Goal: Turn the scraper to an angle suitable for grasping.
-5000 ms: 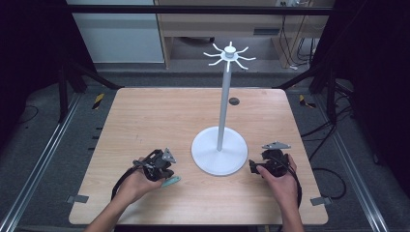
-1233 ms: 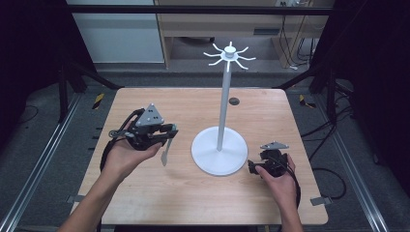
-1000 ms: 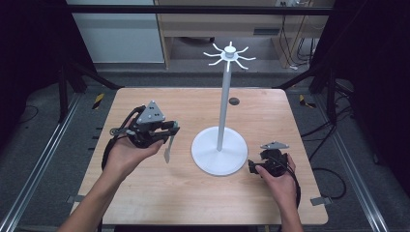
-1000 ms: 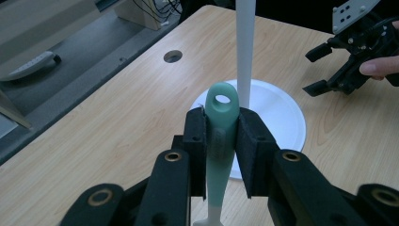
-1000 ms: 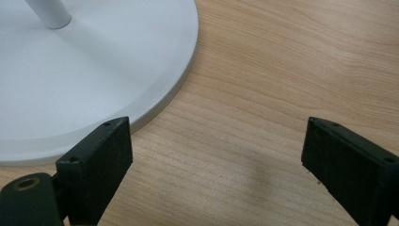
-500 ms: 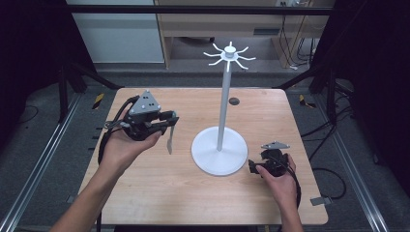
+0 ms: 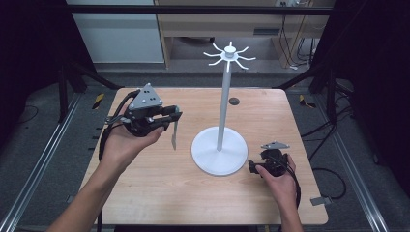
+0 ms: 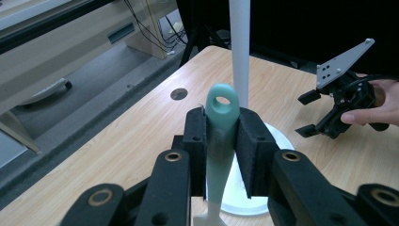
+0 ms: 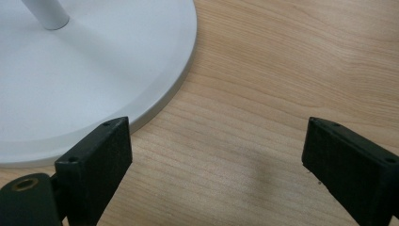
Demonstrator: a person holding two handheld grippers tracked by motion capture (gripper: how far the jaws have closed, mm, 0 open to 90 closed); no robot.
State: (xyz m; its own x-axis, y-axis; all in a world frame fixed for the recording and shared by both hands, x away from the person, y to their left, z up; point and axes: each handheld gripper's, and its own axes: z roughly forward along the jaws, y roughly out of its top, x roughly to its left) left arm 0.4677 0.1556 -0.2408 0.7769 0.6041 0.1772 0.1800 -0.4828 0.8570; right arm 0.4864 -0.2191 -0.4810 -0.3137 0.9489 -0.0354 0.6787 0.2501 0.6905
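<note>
While the left gripper (image 7: 170, 116) clamps a teal utensil (image 8: 220, 136) by its handle above the table (image 7: 145, 193), hanging-hole uppermost, apparently bound for the white stand (image 7: 223, 96)'s hooks; the right gripper (image 7: 256, 165) rests wide open and empty beside the stand's base.

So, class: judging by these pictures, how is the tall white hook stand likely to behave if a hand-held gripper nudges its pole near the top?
The stand would probably tip rather than slide: its pole is tall and thin, so a push up high has leverage. The broad round base lies flat on the table and should resist a light nudge. It looks rigid, so little bending is likely.
</note>
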